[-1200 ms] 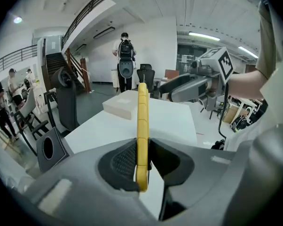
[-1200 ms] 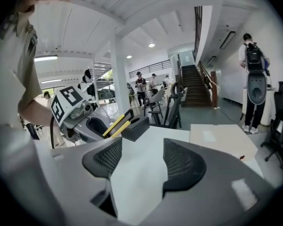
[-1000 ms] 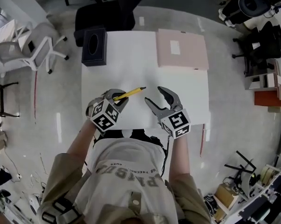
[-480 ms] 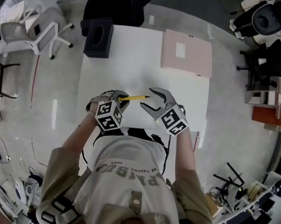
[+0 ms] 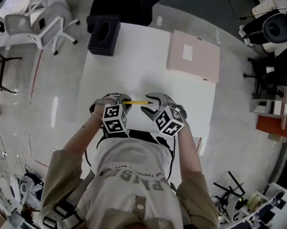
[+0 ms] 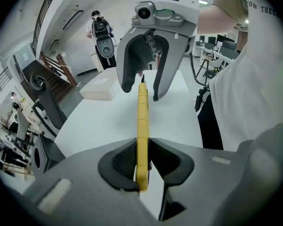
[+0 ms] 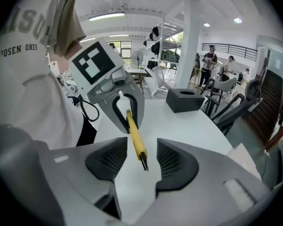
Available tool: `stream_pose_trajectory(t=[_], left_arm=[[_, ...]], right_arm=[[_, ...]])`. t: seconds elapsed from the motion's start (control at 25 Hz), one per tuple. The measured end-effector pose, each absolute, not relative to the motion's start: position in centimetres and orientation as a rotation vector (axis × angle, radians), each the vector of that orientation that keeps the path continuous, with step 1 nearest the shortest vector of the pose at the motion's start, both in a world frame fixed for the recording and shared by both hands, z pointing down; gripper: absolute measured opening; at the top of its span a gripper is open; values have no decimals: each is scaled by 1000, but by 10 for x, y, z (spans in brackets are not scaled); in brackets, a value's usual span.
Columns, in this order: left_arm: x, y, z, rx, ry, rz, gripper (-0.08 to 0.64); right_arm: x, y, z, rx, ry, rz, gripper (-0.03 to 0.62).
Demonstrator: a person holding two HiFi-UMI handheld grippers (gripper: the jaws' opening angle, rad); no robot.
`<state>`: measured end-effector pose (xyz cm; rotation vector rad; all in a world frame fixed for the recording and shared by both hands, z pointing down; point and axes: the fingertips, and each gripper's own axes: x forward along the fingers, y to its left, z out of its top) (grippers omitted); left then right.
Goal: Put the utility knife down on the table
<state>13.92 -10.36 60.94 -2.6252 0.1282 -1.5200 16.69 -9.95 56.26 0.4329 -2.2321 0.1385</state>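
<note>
At lower centre, the left gripper (image 5: 124, 100) clamps the yellow utility knife (image 5: 138, 102) by one end over the white table (image 5: 134, 56), its tip untouched between the right gripper's (image 5: 147, 105) part-open jaws, which have just been closing.

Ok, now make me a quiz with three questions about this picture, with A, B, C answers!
1. Where on the white table is the black box with a hole on top? A the middle; B the far left corner; C the near edge.
2. What colour is the slim utility knife? A yellow; B green; C red.
3. Which gripper squeezes the knife? A the right gripper; B neither; C the left gripper.
1 B: it sits at that corner. 2 A: its body is yellow. 3 C: the left jaws pinch it; the right jaws have just been closing, its tip between them untouched.
</note>
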Motion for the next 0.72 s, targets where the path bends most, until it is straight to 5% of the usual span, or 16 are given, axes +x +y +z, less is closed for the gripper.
stream_pose_trajectory(t=[0.72], left_arm=[[138,-103,651,-2470,43,-1640,79]], right_arm=[[163,-89,623,273,-2100,24,86]])
